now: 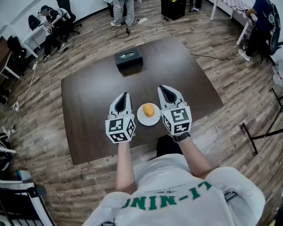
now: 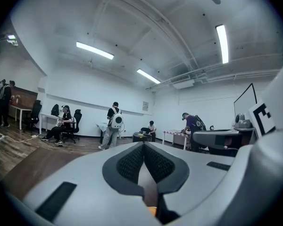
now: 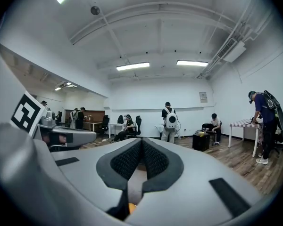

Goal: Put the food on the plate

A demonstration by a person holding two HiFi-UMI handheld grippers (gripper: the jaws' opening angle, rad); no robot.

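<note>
Your left gripper [image 1: 124, 97] and your right gripper [image 1: 164, 89] hang above the near edge of the counter [image 1: 92, 95], side by side, both pointing away from you. Each gripper is clenched: in its own view the two jaws stand together and nothing is between them. Between the two grippers the white plate [image 1: 142, 119] stands on the counter, and the orange food [image 1: 149, 110] lies on the middle of it, apart from both grippers. Farther on, near the far edge of the counter, sits a black box [image 1: 128, 58]. Beyond the counter, some people stand and sit in the room.
</note>
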